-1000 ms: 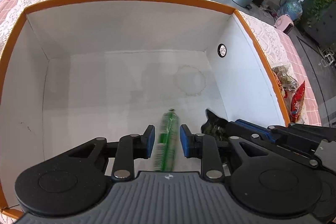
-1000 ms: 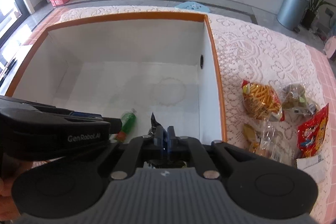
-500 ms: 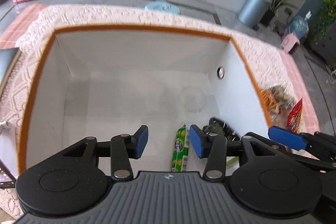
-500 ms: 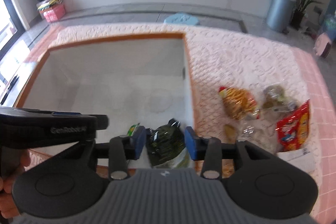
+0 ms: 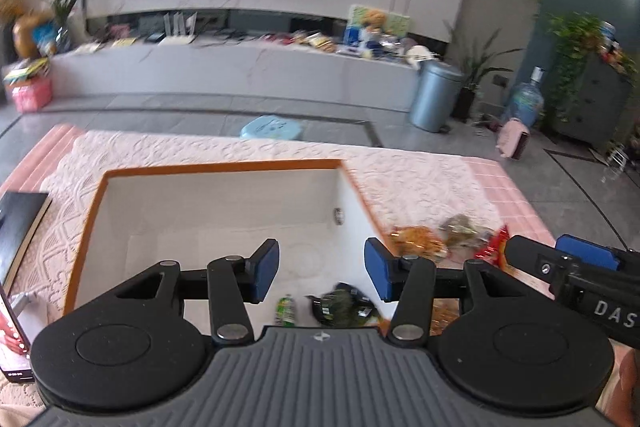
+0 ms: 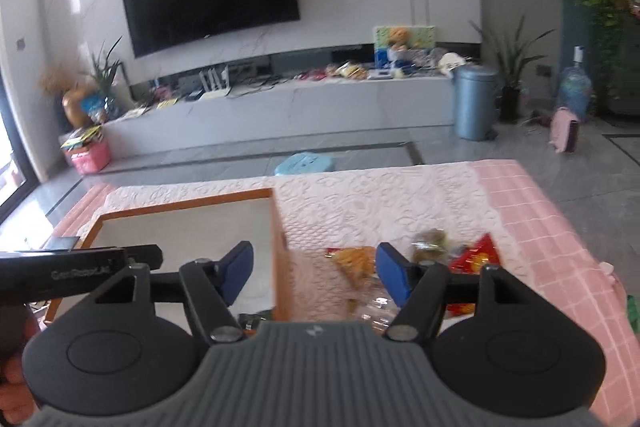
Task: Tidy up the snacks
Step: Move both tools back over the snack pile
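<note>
A white box with an orange rim (image 5: pixel 224 167) (image 6: pixel 188 201) sits on the lace cloth. Inside it, near the front, lie a green snack tube (image 5: pixel 285 309) and a dark green bag (image 5: pixel 340 307); the bag also shows in the right wrist view (image 6: pixel 256 319). My left gripper (image 5: pixel 320 273) is open and empty, raised above the box. My right gripper (image 6: pixel 314 273) is open and empty, above the box's right wall. Right of the box lie an orange snack bag (image 5: pixel 416 239) (image 6: pixel 354 261), a brownish bag (image 5: pixel 460 227) (image 6: pixel 430 241) and a red bag (image 5: pixel 494 247) (image 6: pixel 476 257).
A dark book or tablet (image 5: pixel 20 223) lies left of the box. A phone (image 5: pixel 12 339) stands at the left edge. The pink checked table edge (image 6: pixel 560 227) runs on the right. A blue stool (image 5: pixel 272 127) stands behind the table.
Both grippers have let go of their snacks, opened wide and lifted up and back out of the box. The green tube and the dark bag now lie on the box floor.
</note>
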